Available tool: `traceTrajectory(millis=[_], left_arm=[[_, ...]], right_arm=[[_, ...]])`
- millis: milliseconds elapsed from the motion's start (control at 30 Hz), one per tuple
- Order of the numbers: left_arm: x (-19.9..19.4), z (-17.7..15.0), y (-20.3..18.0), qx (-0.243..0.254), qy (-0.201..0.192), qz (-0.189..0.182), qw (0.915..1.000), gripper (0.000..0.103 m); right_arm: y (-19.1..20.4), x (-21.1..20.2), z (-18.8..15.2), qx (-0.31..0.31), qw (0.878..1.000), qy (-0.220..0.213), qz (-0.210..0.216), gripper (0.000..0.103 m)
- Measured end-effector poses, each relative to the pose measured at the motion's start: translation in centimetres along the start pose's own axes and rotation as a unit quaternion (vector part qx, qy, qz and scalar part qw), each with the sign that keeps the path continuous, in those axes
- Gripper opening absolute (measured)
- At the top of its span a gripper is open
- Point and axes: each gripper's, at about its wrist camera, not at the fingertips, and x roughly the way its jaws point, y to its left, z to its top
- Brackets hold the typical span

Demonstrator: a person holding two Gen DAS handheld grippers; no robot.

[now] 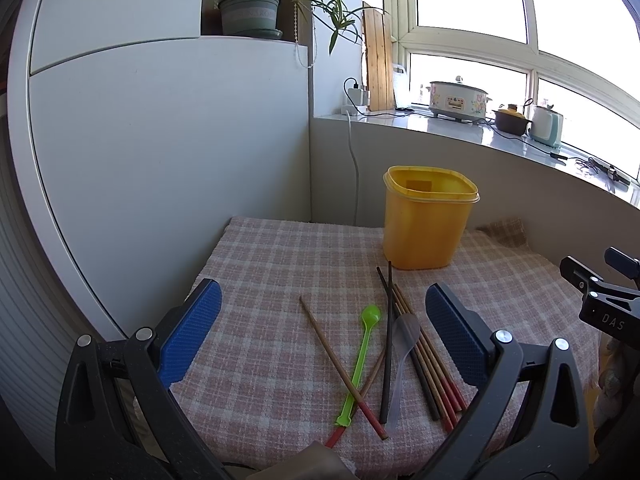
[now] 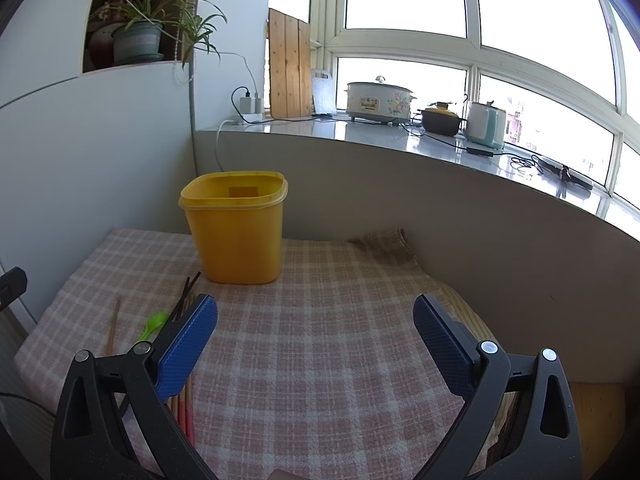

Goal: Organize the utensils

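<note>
On the checked cloth [image 1: 280,264] covering the table, a yellow bin [image 1: 424,220] stands upright at the back, and chopsticks [image 1: 424,360] and a green spoon [image 1: 360,356] lie scattered just before it. Both the left gripper [image 1: 320,336] and right gripper [image 2: 316,344] hover with jaws spread, holding nothing. Best to pinch one stick mid-length (they cross, so lift the topmost). Behind, a sunlit window sill carries a cooker [image 2: 380,100].
</note>
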Motion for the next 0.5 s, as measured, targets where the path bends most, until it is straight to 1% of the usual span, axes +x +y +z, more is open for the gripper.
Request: traceTrajectory(millis=[367,500], left_arm=[[0.07,-0.01,0.02,0.0,0.0,0.001,1.0,0.103],[0.7,-0.13,0.18,-0.003,0.004,0.004,1.0,0.103]], right_arm=[[0.0,0.31,-0.19,0.001,1.0,0.003,0.001,0.098],[0.0,0.51,-0.4,0.001,1.0,0.005,0.002,0.098]])
